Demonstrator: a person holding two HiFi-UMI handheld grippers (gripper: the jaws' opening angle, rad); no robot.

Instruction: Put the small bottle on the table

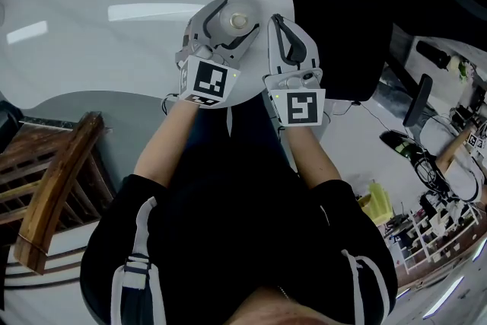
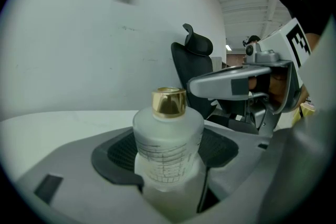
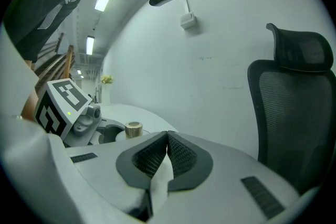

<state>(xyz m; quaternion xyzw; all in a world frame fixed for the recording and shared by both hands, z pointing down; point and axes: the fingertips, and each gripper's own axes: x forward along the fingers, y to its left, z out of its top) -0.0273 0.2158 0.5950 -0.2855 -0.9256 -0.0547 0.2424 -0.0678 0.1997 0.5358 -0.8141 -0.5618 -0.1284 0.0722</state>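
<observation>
A small frosted bottle (image 1: 237, 23) with a gold cap (image 2: 168, 101) sits upright between the jaws of my left gripper (image 1: 233, 14), which is shut on its body (image 2: 168, 149). It is held over the near right part of the round white table (image 1: 114, 11); whether its base touches the top is hidden. Just to the right, my right gripper (image 1: 277, 19) is shut with nothing in it, its ribbed pads (image 3: 176, 155) pressed together. In the right gripper view the gold cap (image 3: 133, 129) shows beside the left gripper's marker cube (image 3: 60, 105).
A black office chair (image 1: 396, 11) stands right of the table, close to the right gripper (image 3: 294, 107). A wooden chair (image 1: 53, 186) is at the lower left. Cables and small items (image 1: 434, 171) litter the floor at the right.
</observation>
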